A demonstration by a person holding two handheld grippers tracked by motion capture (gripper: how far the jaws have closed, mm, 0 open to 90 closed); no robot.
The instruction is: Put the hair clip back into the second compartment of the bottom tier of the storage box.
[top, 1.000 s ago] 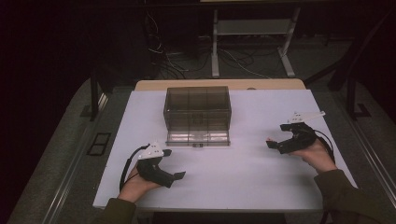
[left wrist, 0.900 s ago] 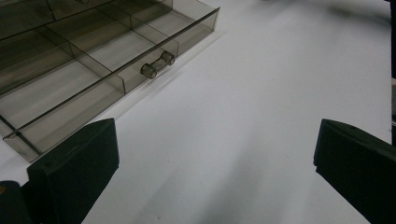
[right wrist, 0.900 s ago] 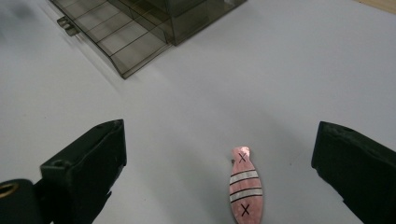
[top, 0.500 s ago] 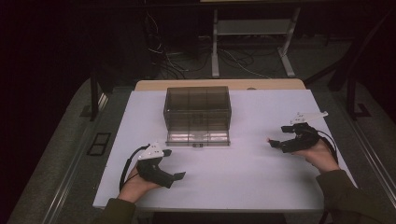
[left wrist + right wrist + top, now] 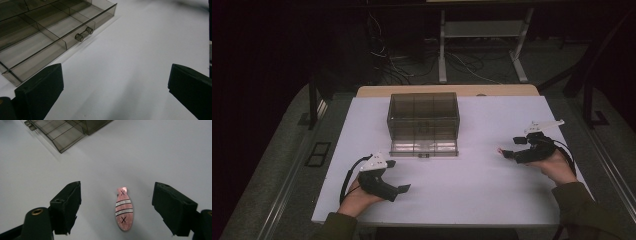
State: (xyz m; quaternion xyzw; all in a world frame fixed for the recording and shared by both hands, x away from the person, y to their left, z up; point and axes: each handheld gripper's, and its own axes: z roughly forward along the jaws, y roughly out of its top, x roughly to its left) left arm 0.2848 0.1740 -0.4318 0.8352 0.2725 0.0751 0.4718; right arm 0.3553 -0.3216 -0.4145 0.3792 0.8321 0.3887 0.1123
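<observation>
On the white desk (image 5: 472, 200), toward its far edge and midway along it, stands a smoky clear box (image 5: 423, 116) of gridded compartments, its bottom drawer (image 5: 424, 146) pulled out toward the person; the drawer carries a small clear knob (image 5: 83, 34) on its front. Near the right edge, the right tool (image 5: 507, 152) points toward the box from the person's right hand. Its jaws have just been closing and now stand partly apart, with a small pink fish-shaped tag (image 5: 123, 208) lying flat on the desk between them, touching neither jaw. Near the front left corner, the left tool (image 5: 403, 189) rests in the left hand, jaws wide apart with only bare desk between them, the open drawer just beyond.

Risks, as judged from here: the tag is thin and lies flat, so closing jaws may slide over it or flick it away instead of catching its edges. It also sits nearer the right-hand jaw in the right gripper view, so one jaw may meet it first and push it sideways. The drawer compartments are narrow, and a poorly gripped tag could drop short or land in the wrong cell.

Hard to make out: in the high view the tag (image 5: 500, 149) is a faint pink speck at the tool's tip. What the box's upper compartments hold cannot be told through the tinted walls. The tag's black crosses and white bands are plain, its material is not.
</observation>
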